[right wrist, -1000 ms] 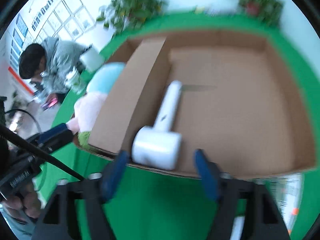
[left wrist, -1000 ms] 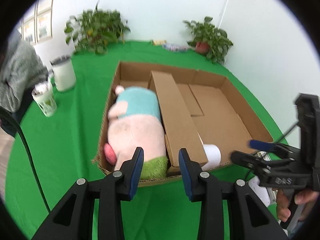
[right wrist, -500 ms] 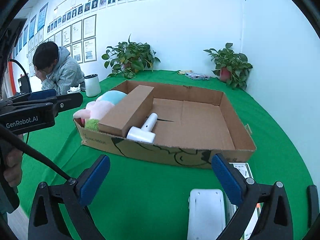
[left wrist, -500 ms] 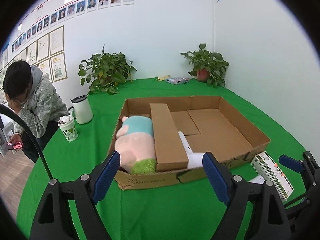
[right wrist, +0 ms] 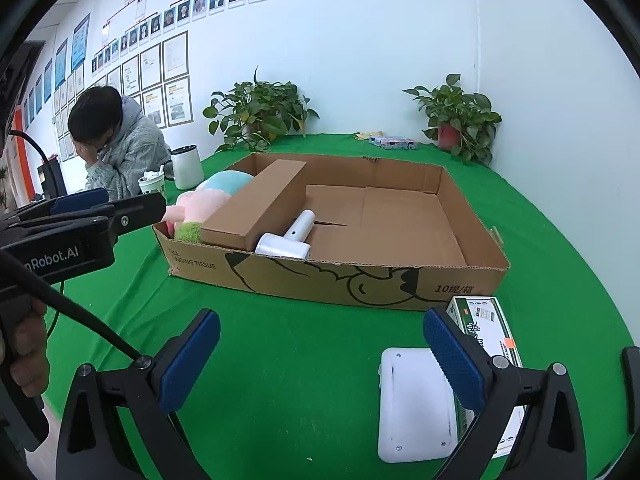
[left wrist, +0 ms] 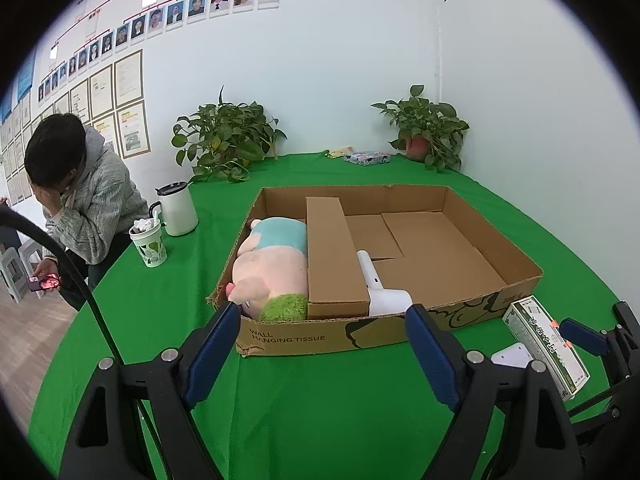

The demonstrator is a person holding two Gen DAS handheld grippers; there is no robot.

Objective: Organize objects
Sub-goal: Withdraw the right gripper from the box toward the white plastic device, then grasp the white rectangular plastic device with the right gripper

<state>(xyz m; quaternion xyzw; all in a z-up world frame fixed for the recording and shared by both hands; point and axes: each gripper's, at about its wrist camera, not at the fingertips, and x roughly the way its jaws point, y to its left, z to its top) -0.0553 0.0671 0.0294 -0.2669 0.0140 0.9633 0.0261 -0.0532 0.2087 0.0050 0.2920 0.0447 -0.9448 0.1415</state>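
A shallow cardboard tray [left wrist: 496, 302] [right wrist: 360, 284] sits on the green table. Inside it lie a pink plush pig [left wrist: 272, 268] [right wrist: 196, 206], a long brown box [left wrist: 330, 252] [right wrist: 256, 210] and a white hand-held device [left wrist: 378, 286] [right wrist: 292, 238]. A green-and-white carton [left wrist: 546, 346] [right wrist: 486, 328] and a white flat device [right wrist: 416, 404] [left wrist: 512, 354] lie on the cloth in front of the tray's right corner. My left gripper [left wrist: 320, 352] is open and empty before the tray. My right gripper [right wrist: 320, 360] is open and empty, its right finger above the white flat device.
A white mug [left wrist: 178, 212] and a patterned cup [left wrist: 150, 242] stand left of the tray. A seated person [left wrist: 76, 196] is at the table's left edge. Two potted plants [left wrist: 224, 142] [left wrist: 428, 128] and a small packet [left wrist: 366, 158] are at the back.
Both grippers have pulled back from the tray and opened wide. A second ago they were close over the tray's front edge, by the plush and the white hand-held device.
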